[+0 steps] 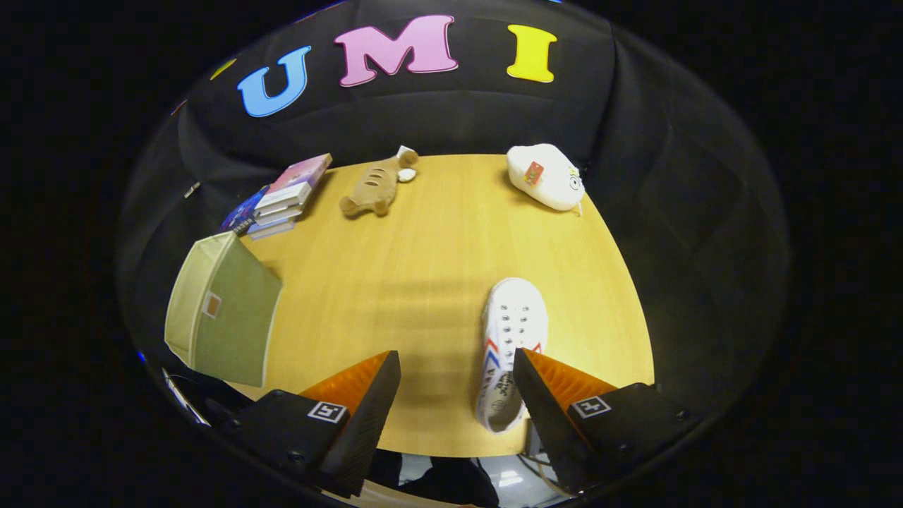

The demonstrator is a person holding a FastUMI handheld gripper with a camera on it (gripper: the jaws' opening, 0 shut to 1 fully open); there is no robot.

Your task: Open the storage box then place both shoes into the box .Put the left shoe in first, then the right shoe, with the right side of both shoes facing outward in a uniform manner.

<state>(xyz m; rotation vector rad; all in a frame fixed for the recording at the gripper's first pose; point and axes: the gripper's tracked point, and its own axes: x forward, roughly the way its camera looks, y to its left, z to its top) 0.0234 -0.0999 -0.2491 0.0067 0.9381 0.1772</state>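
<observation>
Going left to right: the box (pixel 224 310) sits off past the left finger at the table (pixel 423 268) edge, fabric thing, whether it's been opened I can't really tell from this angle. Books (pixel 282 197) and a plush (pixel 377 185) are further back. Gripper (pixel 456 374) is wide open, nothing held, both fingers hanging over the near edge. The shoe (pixel 509 346) lies just inside the right finger, its heel end tucked against that finger, toe pointing away from the gripper, long axis running roughly along the fingers. So I'd guess the grab needs a small shift right. White pouch (pixel 550 176) at the far right
</observation>
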